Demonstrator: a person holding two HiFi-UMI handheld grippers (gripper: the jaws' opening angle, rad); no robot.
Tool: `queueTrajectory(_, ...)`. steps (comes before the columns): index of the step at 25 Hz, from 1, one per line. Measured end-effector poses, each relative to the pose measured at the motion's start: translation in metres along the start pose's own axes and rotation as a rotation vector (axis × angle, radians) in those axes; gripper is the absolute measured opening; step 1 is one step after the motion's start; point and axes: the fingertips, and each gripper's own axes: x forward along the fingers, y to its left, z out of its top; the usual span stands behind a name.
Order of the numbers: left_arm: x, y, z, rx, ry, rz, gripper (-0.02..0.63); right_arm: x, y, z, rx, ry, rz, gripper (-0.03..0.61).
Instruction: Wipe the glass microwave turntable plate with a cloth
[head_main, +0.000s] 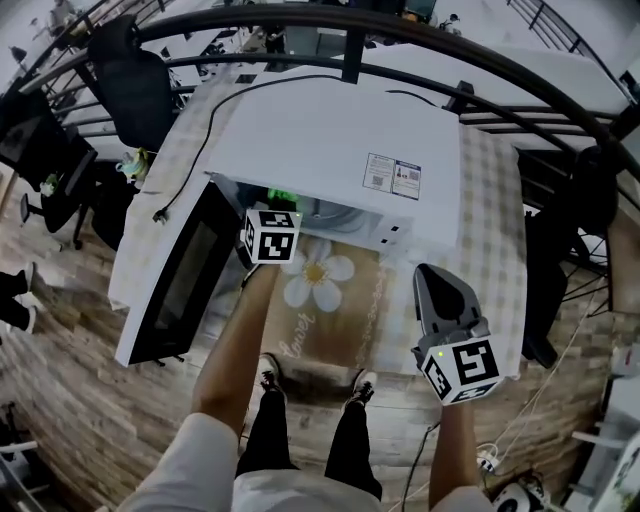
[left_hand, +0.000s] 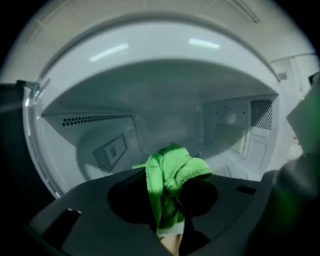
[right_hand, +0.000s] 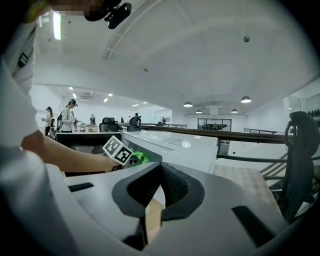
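Observation:
A white microwave (head_main: 340, 150) stands on a checked table with its door (head_main: 175, 275) swung open to the left. My left gripper (head_main: 270, 236) reaches into the opening, shut on a bunched green cloth (left_hand: 172, 172) that sticks out between the jaws. The grey cavity (left_hand: 165, 117) fills the left gripper view; I cannot make out the glass plate below the cloth. My right gripper (head_main: 447, 318) hangs over the table's front right, jaws together and nothing in them. From the right gripper view the cloth (right_hand: 139, 158) shows beside the left gripper's marker cube (right_hand: 119, 150).
A flower-print mat (head_main: 320, 275) lies in front of the microwave. A black power cable (head_main: 205, 140) trails off the left of the table. A dark railing (head_main: 400, 30) curves behind, with office chairs (head_main: 135, 85) at left and right. My legs stand at the table's front edge.

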Motion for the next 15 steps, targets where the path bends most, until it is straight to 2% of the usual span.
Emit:
queueTrajectory(3, 0.021, 0.007, -0.008, -0.005, 0.05, 0.012, 0.133, 0.002, -0.001, -0.019, 0.014, 0.016, 0.004, 0.012)
queueTrajectory(6, 0.037, 0.002, -0.013, -0.025, 0.087, -0.009, 0.133, 0.002, -0.003, -0.033, 0.03, 0.035, 0.004, 0.012)
queueTrajectory(15, 0.046, -0.078, 0.003, 0.061, 0.053, -0.173, 0.13, -0.006, -0.016, -0.038, 0.041, 0.037, -0.016, 0.012)
